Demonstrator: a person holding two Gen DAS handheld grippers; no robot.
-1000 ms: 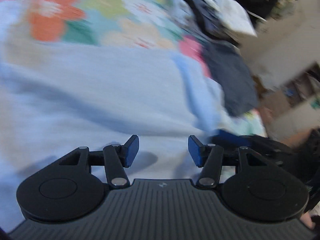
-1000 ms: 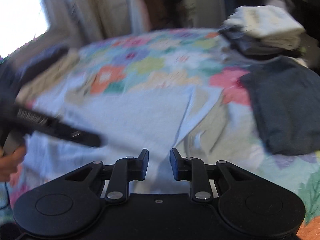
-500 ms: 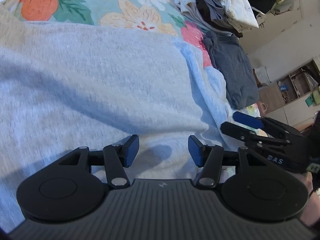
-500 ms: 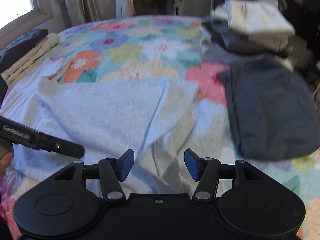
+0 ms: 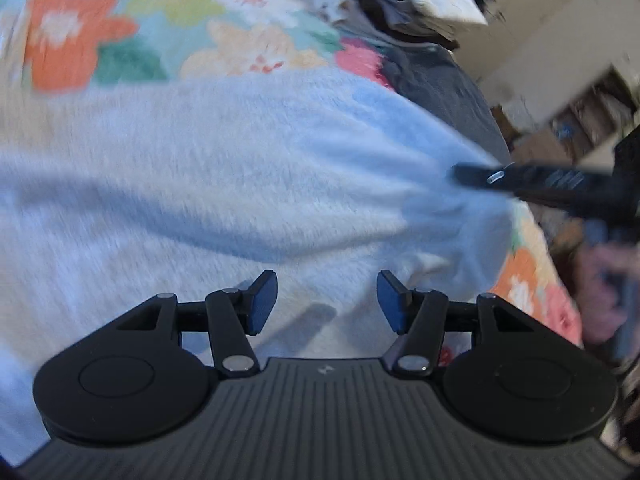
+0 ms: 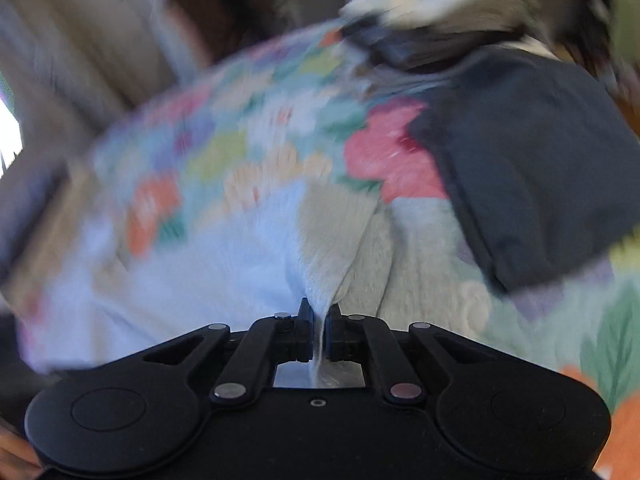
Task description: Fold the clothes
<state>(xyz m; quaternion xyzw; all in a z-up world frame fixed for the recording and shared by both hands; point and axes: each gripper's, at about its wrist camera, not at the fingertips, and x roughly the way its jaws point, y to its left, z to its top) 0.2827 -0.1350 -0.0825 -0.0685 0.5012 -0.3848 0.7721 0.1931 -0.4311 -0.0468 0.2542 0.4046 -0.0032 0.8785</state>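
A light blue shirt (image 5: pixel 224 168) lies spread on a floral bedspread (image 5: pixel 132 28). My left gripper (image 5: pixel 327 304) is open and empty, hovering low over the shirt's near part. My right gripper (image 6: pixel 319 330) is shut on a fold of the light blue shirt (image 6: pixel 208 280), and the cloth is drawn up taut between its fingers. In the left wrist view the right gripper (image 5: pixel 472 174) shows at the right, pinching the shirt's right edge and lifting it. Both views are motion-blurred.
A dark grey garment (image 6: pixel 532 160) lies flat on the bedspread (image 6: pixel 256 128) to the right of the shirt. A pile of folded clothes (image 6: pixel 436 8) sits behind it. A wall and shelves (image 5: pixel 572 92) lie beyond the bed's right edge.
My right gripper was open half a second ago; it has closed on the shirt's right edge and pulled it up. My left gripper stays open over the shirt.
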